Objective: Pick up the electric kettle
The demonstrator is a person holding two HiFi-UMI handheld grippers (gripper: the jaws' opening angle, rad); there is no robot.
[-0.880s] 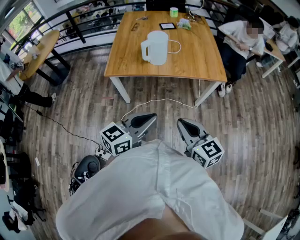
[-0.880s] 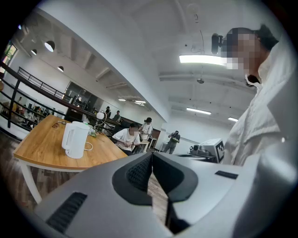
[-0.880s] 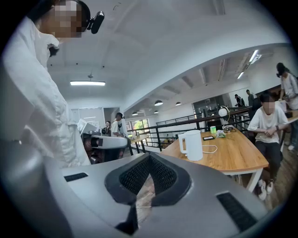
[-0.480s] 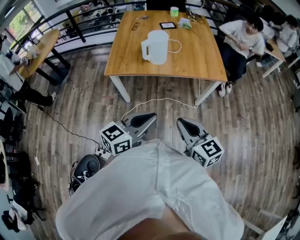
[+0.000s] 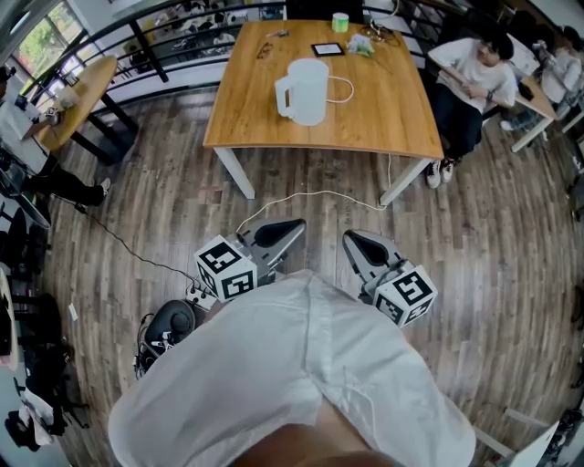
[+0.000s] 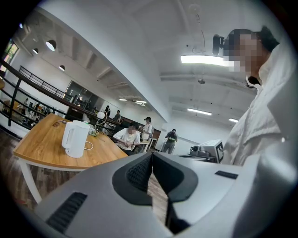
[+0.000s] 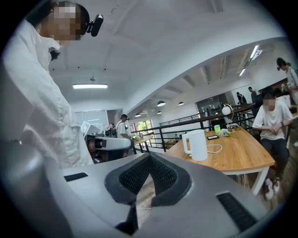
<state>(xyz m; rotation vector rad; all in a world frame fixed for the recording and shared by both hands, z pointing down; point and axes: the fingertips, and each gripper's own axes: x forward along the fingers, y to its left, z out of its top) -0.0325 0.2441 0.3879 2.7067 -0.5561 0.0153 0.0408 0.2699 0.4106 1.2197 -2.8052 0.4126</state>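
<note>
The white electric kettle (image 5: pixel 306 91) stands upright on the wooden table (image 5: pixel 383 119), handle to the left, its white cord looping off to the right. Both grippers are held close to my body over the floor, well short of the table. My left gripper (image 5: pixel 297 226) is shut with nothing between its jaws, and so is my right gripper (image 5: pixel 351 239). In the left gripper view the kettle (image 6: pixel 74 138) shows far off to the left beyond the shut left gripper (image 6: pixel 152 155). The right gripper view has the kettle (image 7: pixel 197 144) to the right, past the shut right gripper (image 7: pixel 149 158).
A person (image 5: pixel 470 77) sits at the table's right side. A tablet (image 5: pixel 326 50) and a green cup (image 5: pixel 338 23) lie at the table's far end. A white cable (image 5: pixel 310 196) runs across the wood floor. A black bag (image 5: pixel 169 328) sits at my left.
</note>
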